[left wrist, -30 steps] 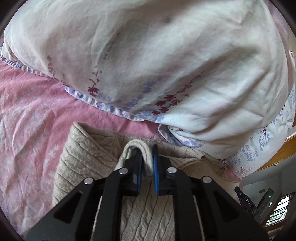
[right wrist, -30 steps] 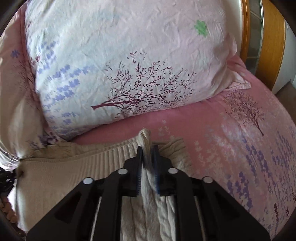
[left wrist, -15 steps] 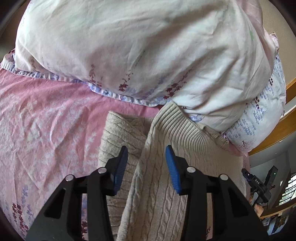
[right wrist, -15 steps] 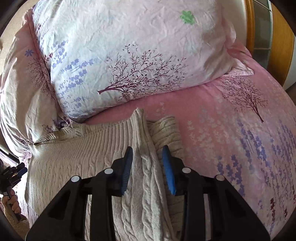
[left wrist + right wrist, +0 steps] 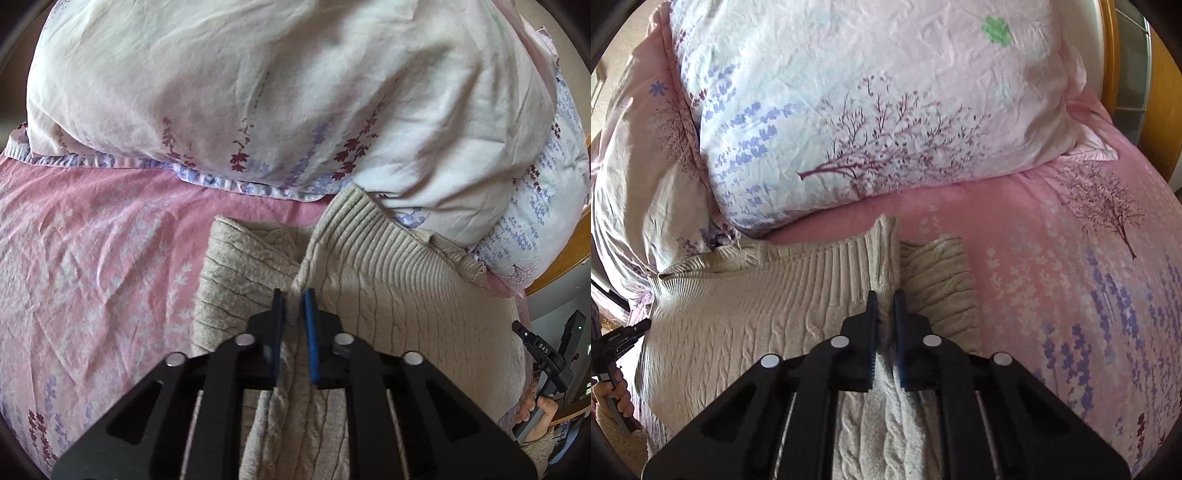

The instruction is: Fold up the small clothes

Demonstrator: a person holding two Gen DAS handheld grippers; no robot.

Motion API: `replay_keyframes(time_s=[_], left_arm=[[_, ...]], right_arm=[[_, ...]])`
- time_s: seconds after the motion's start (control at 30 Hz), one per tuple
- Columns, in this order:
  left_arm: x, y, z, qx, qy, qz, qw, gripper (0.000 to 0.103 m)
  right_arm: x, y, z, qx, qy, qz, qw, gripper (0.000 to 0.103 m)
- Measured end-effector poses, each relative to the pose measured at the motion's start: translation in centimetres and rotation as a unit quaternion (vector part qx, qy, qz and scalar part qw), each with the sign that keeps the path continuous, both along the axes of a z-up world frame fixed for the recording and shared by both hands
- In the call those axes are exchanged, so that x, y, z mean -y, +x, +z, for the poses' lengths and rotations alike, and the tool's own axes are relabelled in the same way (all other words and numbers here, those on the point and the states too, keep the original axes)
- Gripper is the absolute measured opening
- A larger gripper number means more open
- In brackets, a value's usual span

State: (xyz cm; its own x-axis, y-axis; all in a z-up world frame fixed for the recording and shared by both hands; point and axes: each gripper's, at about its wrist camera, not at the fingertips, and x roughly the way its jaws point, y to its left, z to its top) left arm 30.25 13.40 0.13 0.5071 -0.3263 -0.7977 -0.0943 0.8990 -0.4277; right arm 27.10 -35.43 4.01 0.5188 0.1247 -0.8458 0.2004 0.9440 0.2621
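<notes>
One beige cable-knit sweater (image 5: 388,295) lies partly folded on the pink bed sheet (image 5: 92,258), its ribbed hem just against the floral pillows (image 5: 886,110). We have our left tongs (image 5: 293,295) nearly closed, pinching the raised fold edge of the knit, and our right tongs (image 5: 884,297) likewise clamped on the fold ridge at the sweater's other side. Beyond the pillows stands a wooden headboard (image 5: 1108,55).

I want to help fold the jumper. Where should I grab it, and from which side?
Grab the jumper at its two side edges, where the knit doubles into a raised fold. Come in low from the near side, pointing toward the pillow, so the fold slips between the fingers. That is how the left gripper and right gripper each pinch it: one edge apiece keeps it spread.
</notes>
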Motion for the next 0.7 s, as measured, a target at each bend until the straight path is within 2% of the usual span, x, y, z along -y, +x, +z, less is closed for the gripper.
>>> replay_keyframes(time_s=[0.13, 0.23, 0.27, 0.33, 0.43, 0.47, 0.6, 0.67, 0.7], left_arm=[[-0.3, -1.3, 0.9, 0.03, 0.009, 0.013, 0.9994, 0.004], [-1.5, -2.4, 2.1, 0.058, -0.014, 0.032, 0.9977, 0.004], [-1.8, -2.5, 2.3, 0.06, -0.012, 0.033, 0.9976, 0.004], [-2.1, -2.3, 1.7, 0.049, -0.006, 0.038, 0.9981, 0.004], [-1.9, -1.5, -0.4, 0.019, -0.004, 0.048, 0.9987, 0.004], [-1.8, -1.4, -0.6, 0.021, 0.001, 0.05, 0.9985, 0.005], [-1.1, -1.4, 0.3, 0.028, 0.019, 0.04, 0.9986, 0.01], [-0.8, -2.0, 1.4, 0.049, 0.023, 0.042, 0.9976, 0.011], [-0.9, -2.6, 2.1, 0.064, 0.024, 0.042, 0.9968, 0.017]], right_arm=[[0.2, -0.1, 2.5, 0.057, 0.01, -0.015, 0.998, 0.007], [0.4, -0.1, 4.4, 0.099, 0.017, -0.021, 0.995, 0.007], [0.4, 0.1, 4.3, 0.095, 0.009, -0.022, 0.995, 0.007], [0.3, 1.1, 2.7, 0.057, -0.012, -0.028, 0.998, 0.007], [0.7, 1.6, -0.7, -0.001, -0.013, -0.046, 0.999, 0.007], [0.7, 1.7, -1.4, -0.007, -0.009, -0.047, 0.999, 0.007], [0.5, 1.0, 0.1, -0.005, -0.002, -0.041, 0.999, 0.011], [0.4, -0.4, 1.4, 0.009, 0.004, -0.037, 0.999, 0.013], [0.2, -1.2, 1.9, 0.018, 0.006, -0.03, 0.999, 0.014]])
